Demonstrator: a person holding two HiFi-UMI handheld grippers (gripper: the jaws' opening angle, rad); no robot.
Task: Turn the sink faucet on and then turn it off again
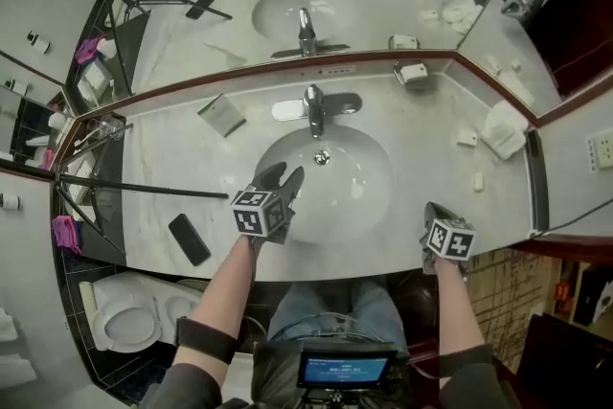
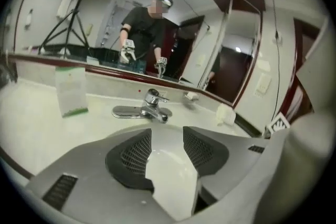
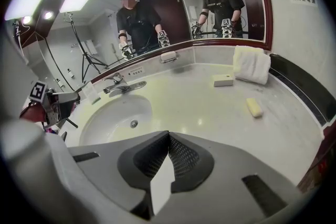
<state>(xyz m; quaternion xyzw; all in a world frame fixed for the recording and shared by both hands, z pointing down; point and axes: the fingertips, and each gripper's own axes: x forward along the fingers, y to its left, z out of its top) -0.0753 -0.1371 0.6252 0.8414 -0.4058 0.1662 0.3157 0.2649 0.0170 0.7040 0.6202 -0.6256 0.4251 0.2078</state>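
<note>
Hovering over the sink [image 1: 378, 158], the left gripper [image 1: 278, 175] has its jaws spread with nothing between them, aimed at the faucet [image 1: 313, 108]. The faucet stands behind the basin, below the mirror. The right gripper [image 1: 436, 211], jaws pressed together and empty, hangs at the surface's [image 1: 431, 158] front edge. The chrome faucet looks rigid and slick. Its short top lever [image 2: 156, 94] is probably best pinched near its tip.

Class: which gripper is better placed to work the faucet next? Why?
Probably left. The left gripper hangs over the basin, jaws apart, empty, pointing at the faucet. The right gripper is shut at the front edge of the counter.
</note>
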